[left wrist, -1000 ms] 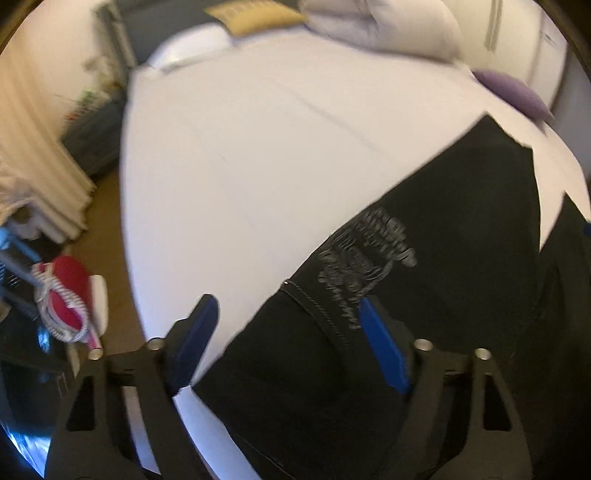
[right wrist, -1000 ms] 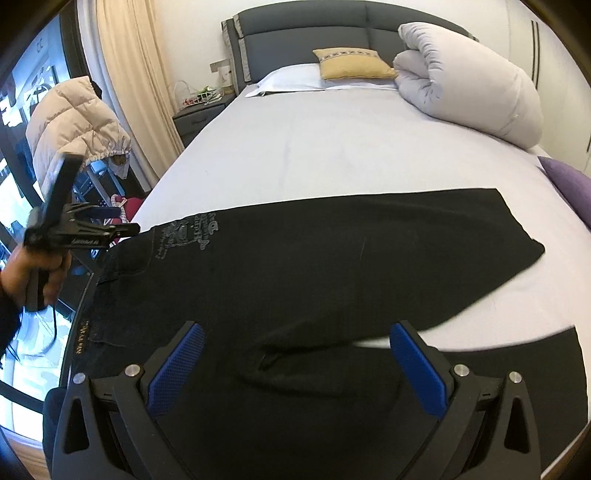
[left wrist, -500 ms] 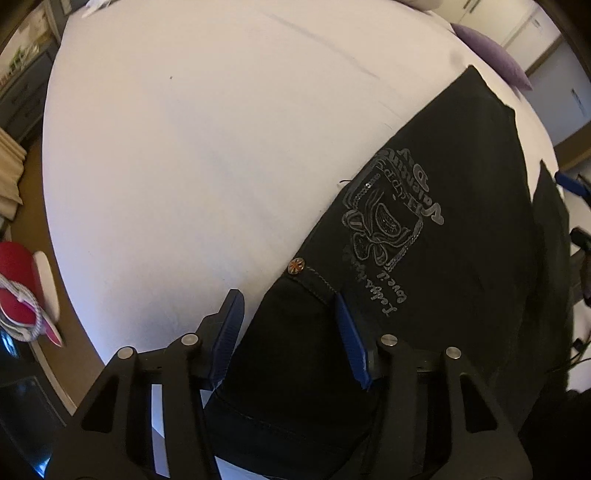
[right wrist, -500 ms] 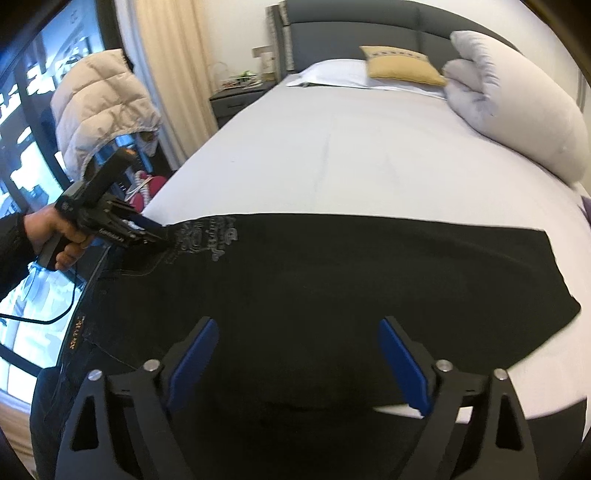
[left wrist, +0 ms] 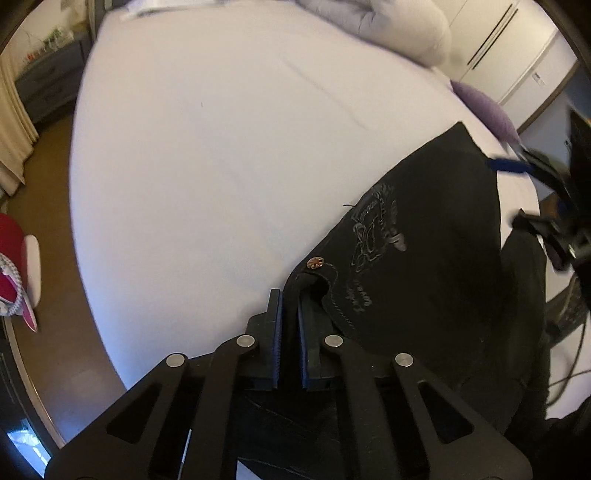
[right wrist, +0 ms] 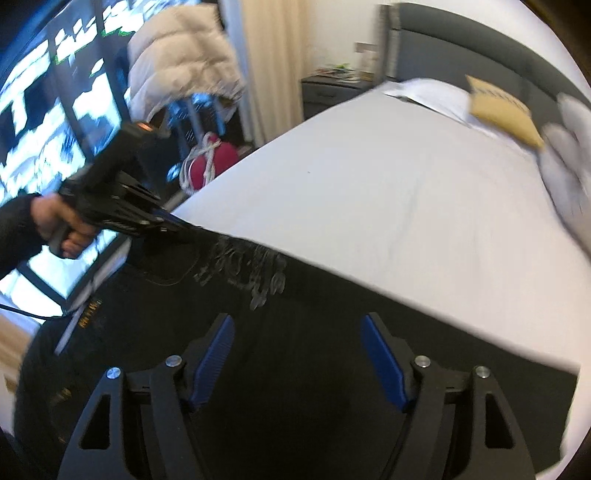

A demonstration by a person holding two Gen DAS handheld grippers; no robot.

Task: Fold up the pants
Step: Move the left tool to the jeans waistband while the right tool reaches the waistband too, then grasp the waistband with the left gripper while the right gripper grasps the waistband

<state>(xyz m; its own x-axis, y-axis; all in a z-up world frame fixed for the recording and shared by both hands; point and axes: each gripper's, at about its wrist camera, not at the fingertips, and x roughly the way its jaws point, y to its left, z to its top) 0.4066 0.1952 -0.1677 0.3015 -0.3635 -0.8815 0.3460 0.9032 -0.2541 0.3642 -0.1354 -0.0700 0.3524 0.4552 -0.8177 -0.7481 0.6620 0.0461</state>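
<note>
Black pants [left wrist: 436,258] with a silver print lie across the near end of the white bed [left wrist: 221,147]. My left gripper [left wrist: 289,302] is shut on the waistband corner, just below a copper button [left wrist: 315,263]. In the right wrist view the pants [right wrist: 332,332] spread dark below my right gripper [right wrist: 297,354], which is open and empty above the seat area. The left gripper [right wrist: 173,225] shows there too, clamped on the waistband edge. The right gripper [left wrist: 532,192] shows at the right edge of the left wrist view.
A rolled white duvet [left wrist: 399,33] and a purple cushion [left wrist: 484,110] lie at the far side. Pillows [right wrist: 495,103] lean on the grey headboard [right wrist: 461,40]. A nightstand [right wrist: 328,88], a red bag [right wrist: 214,162] and a puffy white jacket [right wrist: 181,62] stand left of the bed.
My left gripper has closed on the waistband corner. My right gripper has swung left toward the waist end of the pants and stayed open.
</note>
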